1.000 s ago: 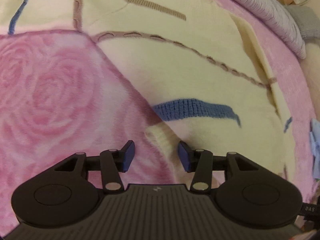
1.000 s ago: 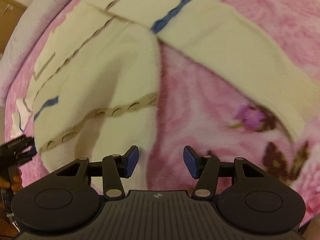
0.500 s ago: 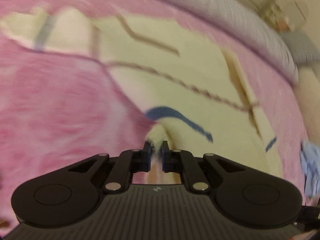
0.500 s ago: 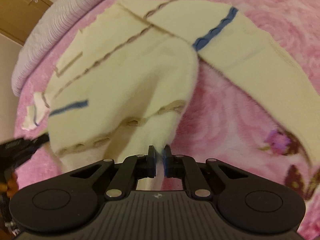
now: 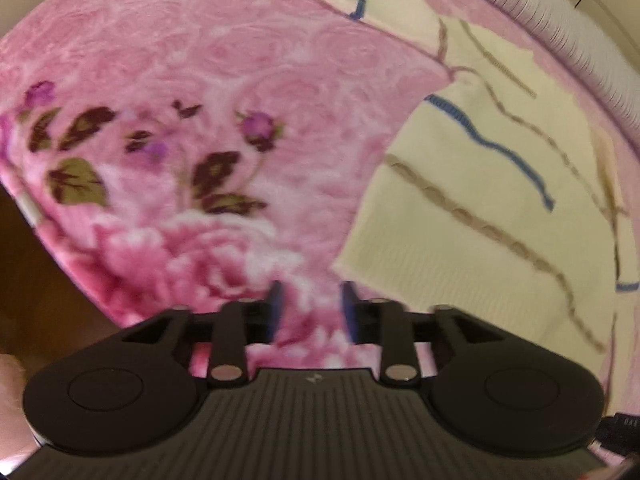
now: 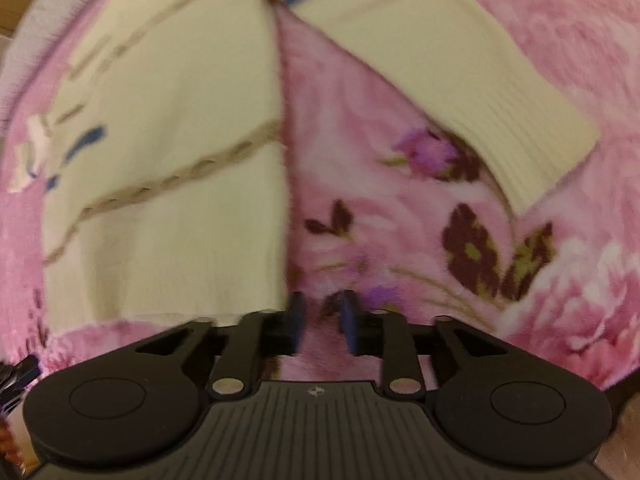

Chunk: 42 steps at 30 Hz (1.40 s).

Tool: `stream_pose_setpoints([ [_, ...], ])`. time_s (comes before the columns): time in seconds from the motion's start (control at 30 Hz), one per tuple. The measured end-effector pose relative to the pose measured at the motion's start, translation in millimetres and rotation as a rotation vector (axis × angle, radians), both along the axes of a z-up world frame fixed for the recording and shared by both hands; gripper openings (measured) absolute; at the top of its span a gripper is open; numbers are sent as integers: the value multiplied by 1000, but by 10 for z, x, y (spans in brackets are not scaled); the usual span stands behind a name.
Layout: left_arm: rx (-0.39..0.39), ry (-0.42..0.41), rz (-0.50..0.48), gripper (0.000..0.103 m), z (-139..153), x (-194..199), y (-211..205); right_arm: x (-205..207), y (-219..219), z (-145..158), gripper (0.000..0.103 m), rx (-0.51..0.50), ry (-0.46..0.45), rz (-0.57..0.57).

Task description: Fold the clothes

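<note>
Fingers (image 5: 275, 312) of my left gripper (image 5: 310, 312): parted and opening, nothing between them, only blanket (image 5: 168, 60) below. Fingers (image 6: 297, 322) of my right gripper (image 6: 323, 322): likewise parted and opening, gripping nothing.

Blanket: pink, rose-patterned, covering the bed.

Sweater (image 5: 480, 216): cream knit with blue and tan stripes, lying flat toward the blanket's far side. Its hem edge is just beside my right gripper's left finger in the right view.

Sleeve (image 6: 460, 72): stretched diagonally across the blanket, ribbed cuff toward the right edge.
</note>
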<state>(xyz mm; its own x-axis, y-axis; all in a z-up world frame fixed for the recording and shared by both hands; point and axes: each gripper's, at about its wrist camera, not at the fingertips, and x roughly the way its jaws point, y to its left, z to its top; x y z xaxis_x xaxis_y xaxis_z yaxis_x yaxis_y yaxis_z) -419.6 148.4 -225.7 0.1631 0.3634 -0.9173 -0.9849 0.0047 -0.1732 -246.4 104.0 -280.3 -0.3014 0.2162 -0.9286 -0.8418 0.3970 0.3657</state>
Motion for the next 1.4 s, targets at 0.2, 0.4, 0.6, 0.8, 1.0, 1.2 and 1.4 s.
stream_pose_setpoints([
  [0.2,2,0,-99,62,-339,252,418,-105,53,-41,49,71,-3,-41],
  [0.4,-45,-57,-179,26,-569,366,558,-162,-66,36,51,139,-51,-199],
  [0.6,-120,-160,-207,13,-617,255,682,57,-332,92,52,186,71,-467],
  [0.8,-144,-223,-248,5,-619,225,752,-323,-111,-131,10,94,-16,-363],
  [1.0,-96,-254,-305,5,-229,53,558,-179,-216,108,5,111,-71,-360],
  [1.2,-86,-127,-375,9,-512,101,318,-173,-339,-103,5,29,-112,-344],
  [1.4,107,19,-408,9,-15,205,220,-465,-341,373,43,132,-411,-301],
])
